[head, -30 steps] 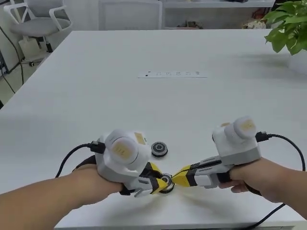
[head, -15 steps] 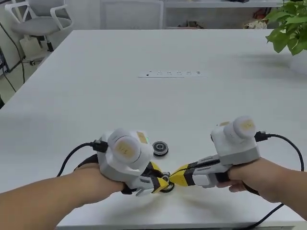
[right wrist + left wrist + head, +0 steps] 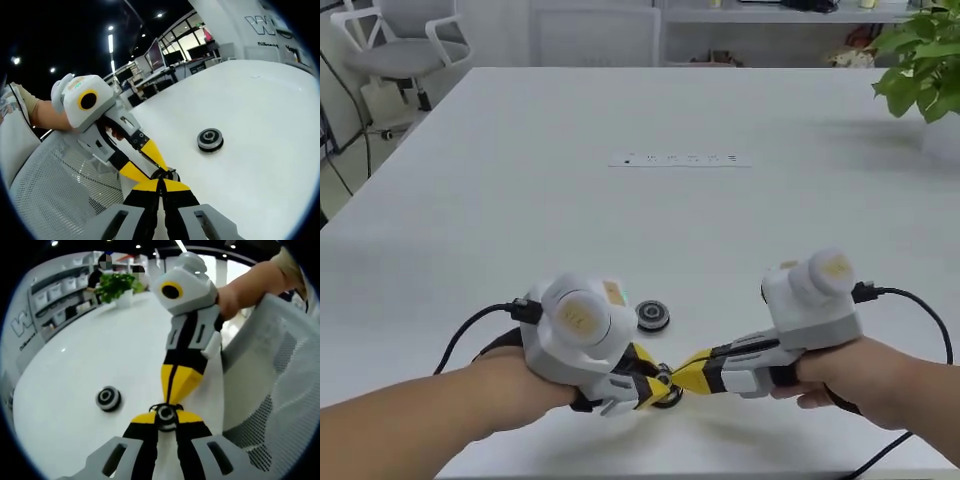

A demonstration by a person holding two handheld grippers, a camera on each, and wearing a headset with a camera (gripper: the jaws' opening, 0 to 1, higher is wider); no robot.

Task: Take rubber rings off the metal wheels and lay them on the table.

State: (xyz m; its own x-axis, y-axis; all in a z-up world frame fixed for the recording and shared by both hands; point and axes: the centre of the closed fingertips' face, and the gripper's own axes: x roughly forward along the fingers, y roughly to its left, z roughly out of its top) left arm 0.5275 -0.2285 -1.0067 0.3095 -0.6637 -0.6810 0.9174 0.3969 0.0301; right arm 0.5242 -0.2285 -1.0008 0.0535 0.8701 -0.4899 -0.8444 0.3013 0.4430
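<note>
A: Drawn together since a second ago, with the tips of the right gripper (image 3: 680,378) now on the small silver metal wheel (image 3: 666,383) rather than just short of it.

B: Held where?

A: At the near edge of the white tabletop (image 3: 620,220), low over it, clamped between the yellow fingers (image 3: 145,418) of the left gripper (image 3: 654,386). Cannot tell whether touching down. Right fingers (image 3: 176,186) together, seemingly nipping the black rubber ring (image 3: 167,172) at the rim.

B: Advice?

A: Keep the left clamp firm on metal, not rubber. Roll one edge off first, then peel along the axle. No sideways yanking.

B: Facing?

A: Hub face up, tipped toward the left gripper view. Round, so no long axis, only a short axle, probably near upright. Likewise the second ringed metal wheel (image 3: 652,315), flat just beyond.
</note>
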